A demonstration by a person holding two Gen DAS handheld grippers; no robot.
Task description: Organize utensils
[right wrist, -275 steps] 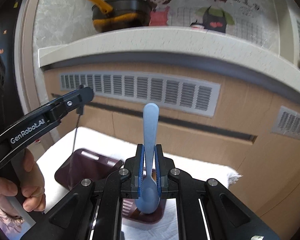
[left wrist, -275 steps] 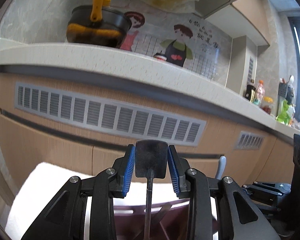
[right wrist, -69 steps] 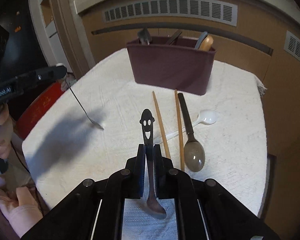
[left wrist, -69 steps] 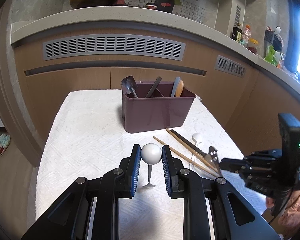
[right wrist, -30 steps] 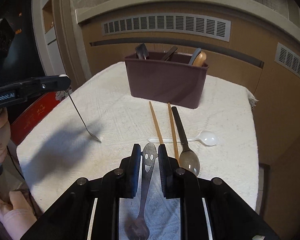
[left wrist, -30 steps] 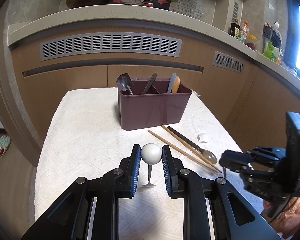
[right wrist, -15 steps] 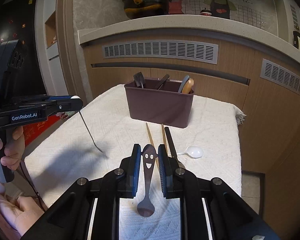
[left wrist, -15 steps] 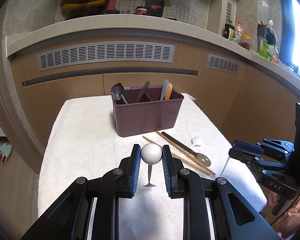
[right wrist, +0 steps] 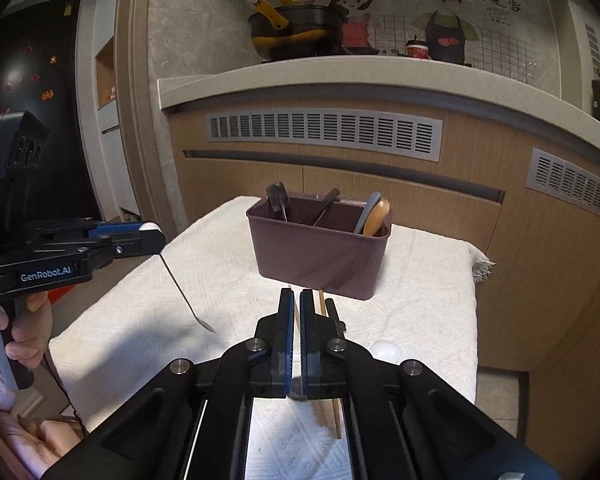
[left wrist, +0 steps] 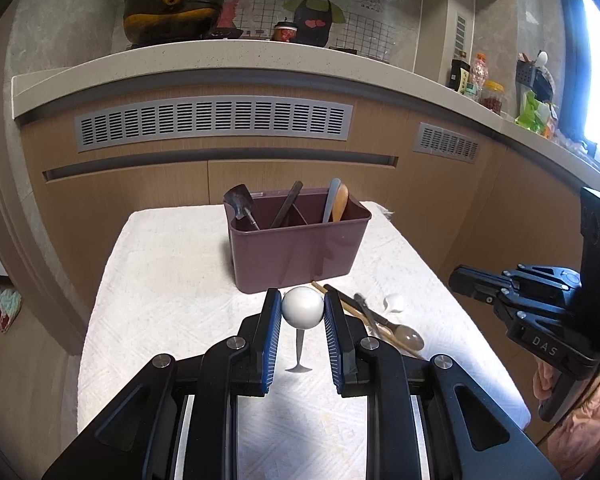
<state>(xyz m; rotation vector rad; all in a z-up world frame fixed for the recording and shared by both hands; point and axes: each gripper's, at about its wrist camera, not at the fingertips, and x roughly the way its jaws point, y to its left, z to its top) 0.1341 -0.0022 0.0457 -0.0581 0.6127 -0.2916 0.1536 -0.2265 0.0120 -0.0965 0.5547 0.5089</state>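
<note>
My left gripper (left wrist: 302, 312) is shut on the white ball end of a thin metal utensil (left wrist: 302, 307), whose shaft hangs down above the towel; it also shows in the right wrist view (right wrist: 186, 300). My right gripper (right wrist: 296, 300) is nearly shut on the smiley-handled metal spoon, of which only a sliver (right wrist: 297, 390) shows between the pads. The maroon utensil caddy (left wrist: 300, 248) stands ahead on the white towel, holding a black spatula (left wrist: 240, 200), a dark handle and a wooden spoon (left wrist: 340, 202).
Two wooden chopsticks (left wrist: 356, 312), a dark-handled spoon (left wrist: 408, 334) and a white plastic spoon (left wrist: 394, 303) lie on the towel (left wrist: 172, 300) in front of the caddy. Kitchen cabinets and a counter with a pan stand behind the table.
Both grippers have risen and tilted up. The smiley spoon has slid down in the right gripper; its handle no longer sticks out above the pads.
</note>
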